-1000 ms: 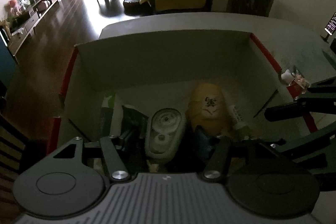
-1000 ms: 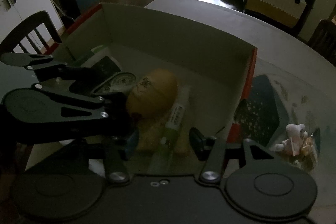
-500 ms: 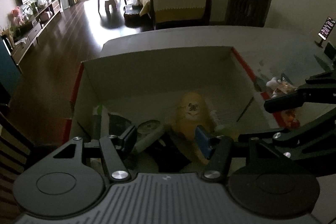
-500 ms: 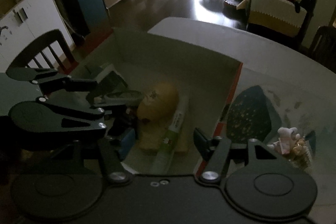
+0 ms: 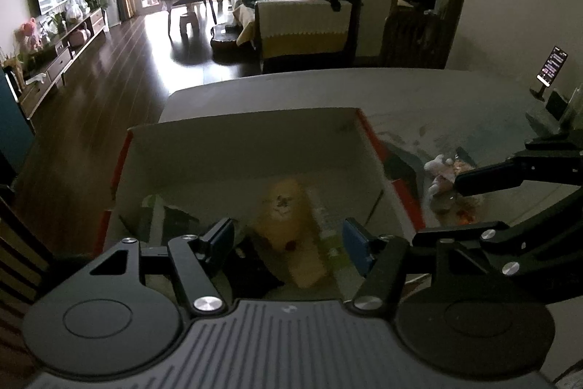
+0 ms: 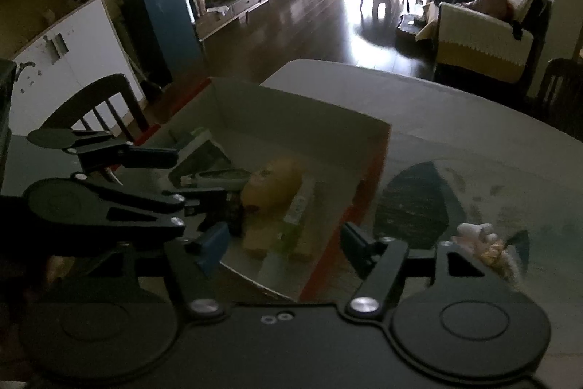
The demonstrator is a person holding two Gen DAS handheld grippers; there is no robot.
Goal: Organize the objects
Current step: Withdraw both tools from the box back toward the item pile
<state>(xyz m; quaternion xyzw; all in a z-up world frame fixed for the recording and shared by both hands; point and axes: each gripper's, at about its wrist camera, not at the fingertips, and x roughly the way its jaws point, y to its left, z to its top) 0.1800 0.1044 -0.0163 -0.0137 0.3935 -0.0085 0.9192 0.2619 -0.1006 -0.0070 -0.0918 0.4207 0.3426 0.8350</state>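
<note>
An open cardboard box with red outer edges stands on the table. Inside it lie a yellow plush toy, a green tube and a dark item. My left gripper hovers open and empty above the box's near side. The right wrist view shows the box with the plush, the tube and a round white device. My right gripper is open and empty over the box's near right corner. The left gripper shows at the left.
A small pale toy lies on the grey table right of the box, also seen as the toy beside a dark mat. A chair stands at the table's left. A phone on a stand sits far right.
Both grippers have risen and drawn back from the box, which now looks smaller and farther. The round white device that sat between my left fingers now lies in the box.
</note>
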